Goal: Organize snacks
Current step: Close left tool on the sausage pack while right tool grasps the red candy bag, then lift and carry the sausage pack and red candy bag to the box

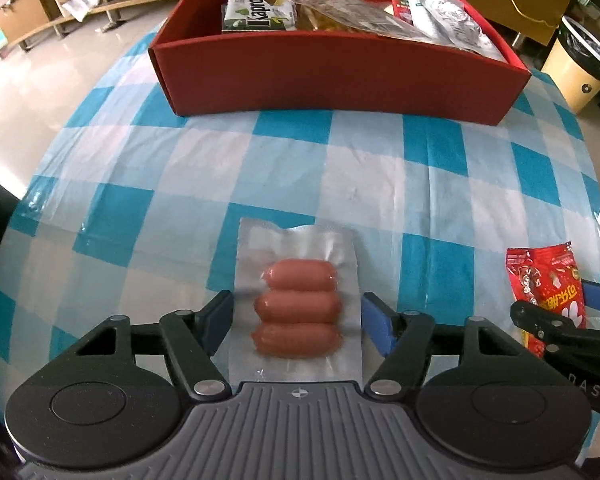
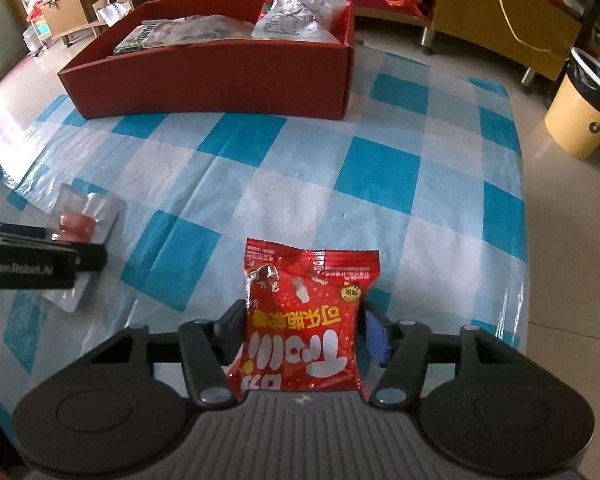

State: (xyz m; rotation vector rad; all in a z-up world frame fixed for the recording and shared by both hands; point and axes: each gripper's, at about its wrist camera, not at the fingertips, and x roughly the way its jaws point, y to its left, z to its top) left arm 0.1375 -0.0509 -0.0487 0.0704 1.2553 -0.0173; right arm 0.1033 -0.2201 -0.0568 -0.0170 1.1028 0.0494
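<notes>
A clear vacuum pack of three sausages (image 1: 298, 310) lies on the blue checked tablecloth between the fingers of my left gripper (image 1: 298, 312), whose jaws touch the pack's two side edges. The pack also shows in the right wrist view (image 2: 80, 220). My right gripper (image 2: 304, 328) is shut on a red snack bag (image 2: 306, 320), which also shows at the right in the left wrist view (image 1: 548, 292). A red box (image 1: 340, 76) at the far side of the table holds several snack packets; it also shows in the right wrist view (image 2: 220, 76).
The checked tablecloth (image 2: 340, 184) lies between the grippers and the box. A yellow bin (image 2: 584, 120) stands on the floor to the right of the table. Wooden shelves (image 2: 80, 4) and a cabinet (image 2: 500, 12) stand behind.
</notes>
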